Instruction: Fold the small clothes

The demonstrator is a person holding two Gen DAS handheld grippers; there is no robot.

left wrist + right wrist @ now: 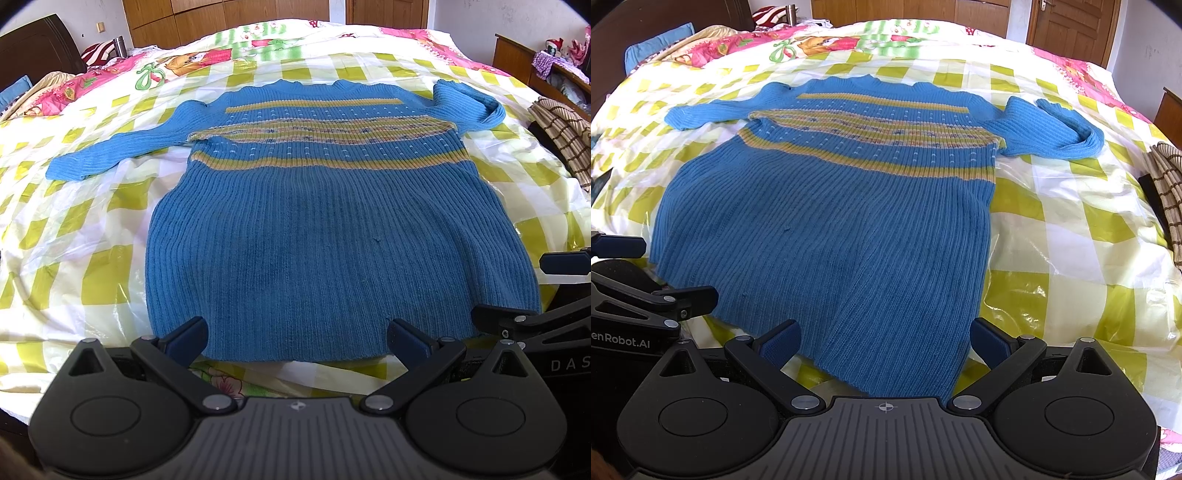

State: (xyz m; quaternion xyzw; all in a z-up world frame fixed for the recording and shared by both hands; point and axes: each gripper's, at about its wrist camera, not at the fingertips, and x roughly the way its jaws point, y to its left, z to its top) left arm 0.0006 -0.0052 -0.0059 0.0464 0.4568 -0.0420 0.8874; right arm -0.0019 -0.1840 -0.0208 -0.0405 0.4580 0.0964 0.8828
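Note:
A blue ribbed knit sweater (pixel 332 229) (pixel 827 229) with yellow patterned chest stripes lies flat on the bed, hem nearest me, collar far. Its left sleeve (pixel 110 151) stretches straight out; its right sleeve (pixel 469 103) (pixel 1056 129) is bent back on itself. My left gripper (pixel 297 338) stands open at the hem's middle, fingers over the fabric edge with nothing pinched. My right gripper (pixel 886 345) is open too, at the hem's right corner. Each gripper shows at the side of the other's view: the right gripper (pixel 532 291) and the left gripper (pixel 657 273).
A clear plastic sheet with yellow-green checks (pixel 74 236) (pixel 1071 229) covers the bed under the sweater. A floral quilt (pixel 229 48) lies beyond. A brown checked cloth (pixel 561 136) (pixel 1167 192) sits at the right edge. Wooden doors (pixel 1071 26) and a dark headboard (pixel 37 48) stand behind.

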